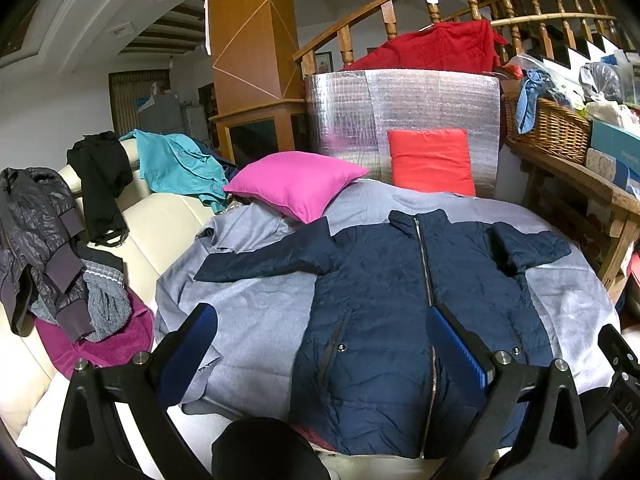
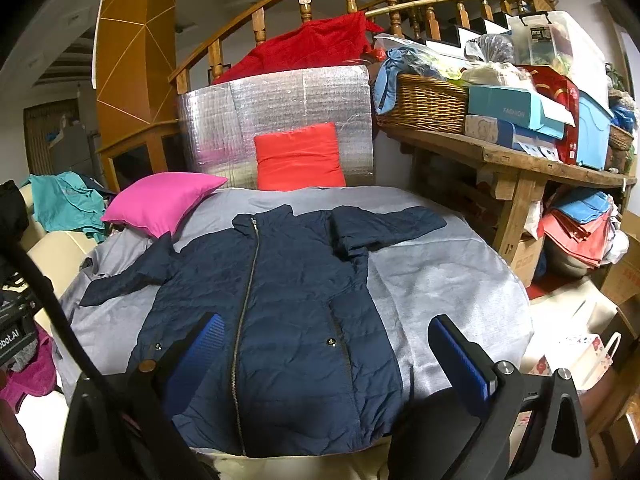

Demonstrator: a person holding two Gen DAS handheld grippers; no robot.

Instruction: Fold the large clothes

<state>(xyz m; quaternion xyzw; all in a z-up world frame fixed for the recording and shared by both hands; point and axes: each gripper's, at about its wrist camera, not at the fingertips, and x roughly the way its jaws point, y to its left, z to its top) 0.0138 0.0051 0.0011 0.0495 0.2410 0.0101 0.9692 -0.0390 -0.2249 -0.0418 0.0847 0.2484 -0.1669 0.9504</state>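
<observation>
The navy quilted jacket point(image 1: 384, 300) lies flat, zip up, on the grey cloth point(image 1: 256, 320), its hem at the near edge and bare cloth open along both its sides. Past its collar the pink cushion point(image 1: 296, 188) and the red cushion point(image 1: 432, 160) crowd the far edge, the red one against a silver foil sheet point(image 1: 400, 112). My left gripper point(image 1: 320, 344) and right gripper point(image 2: 332, 352) hover over the puffy hem, blue ribbed pads spread wide, holding nothing.
</observation>
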